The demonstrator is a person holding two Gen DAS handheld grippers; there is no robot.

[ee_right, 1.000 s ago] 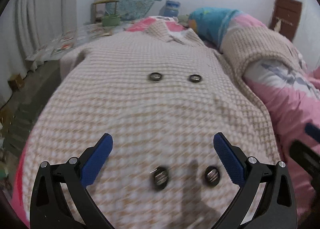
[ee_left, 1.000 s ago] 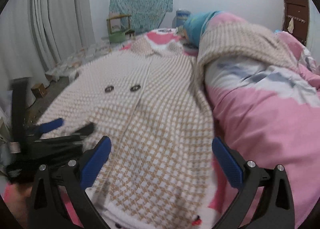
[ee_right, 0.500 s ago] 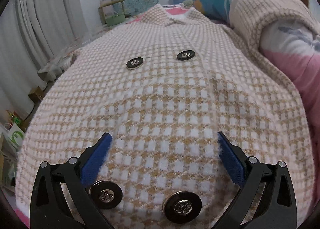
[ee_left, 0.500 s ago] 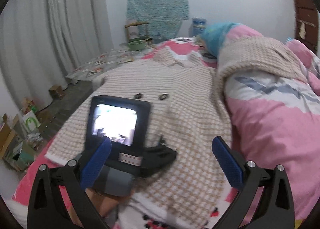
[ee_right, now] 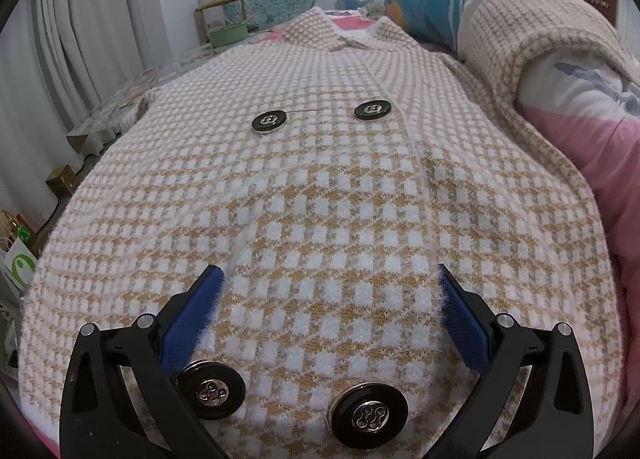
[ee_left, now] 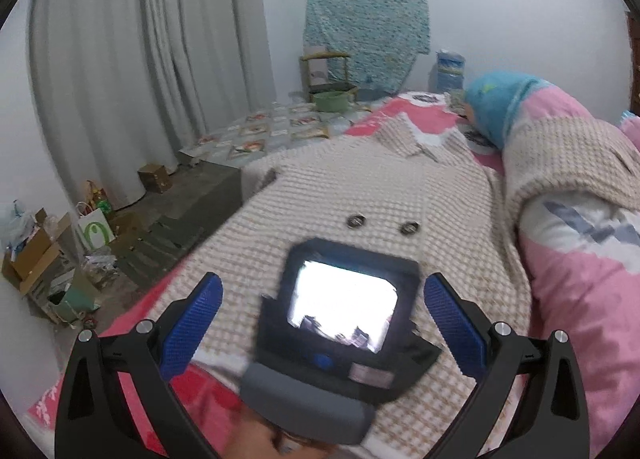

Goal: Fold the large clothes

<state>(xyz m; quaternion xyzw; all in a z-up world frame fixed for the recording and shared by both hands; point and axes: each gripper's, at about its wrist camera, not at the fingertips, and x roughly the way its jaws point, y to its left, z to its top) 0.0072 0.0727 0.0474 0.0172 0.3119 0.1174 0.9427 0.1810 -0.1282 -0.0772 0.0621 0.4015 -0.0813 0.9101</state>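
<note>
A cream and tan checked knit coat (ee_left: 360,195) lies front up along the bed, collar (ee_right: 340,33) at the far end. It has two upper black buttons (ee_right: 270,121) and two lower ones (ee_right: 211,387). Its right sleeve (ee_right: 532,47) is draped up over a rolled quilt. My right gripper (ee_right: 326,319) is open and low on the coat just beyond the lower buttons, with knit fuzz touching its pads. My left gripper (ee_left: 324,323) is open and holds nothing, hovering behind the right one. The lit screen (ee_left: 344,299) on the right gripper's back hides the coat's lower front.
A rolled pink quilt (ee_left: 580,279) and a teal pillow (ee_left: 500,107) bound the coat's right side. The bed edge drops at left to a floor with cardboard boxes (ee_left: 32,255) and bags. Grey curtains (ee_left: 140,59), a green basin (ee_left: 332,101) and a hung cloth stand at the back.
The right gripper has come down close onto the coat near the lower buttons. The left gripper has pulled back and up, and the right one now sits centred in front of it.
</note>
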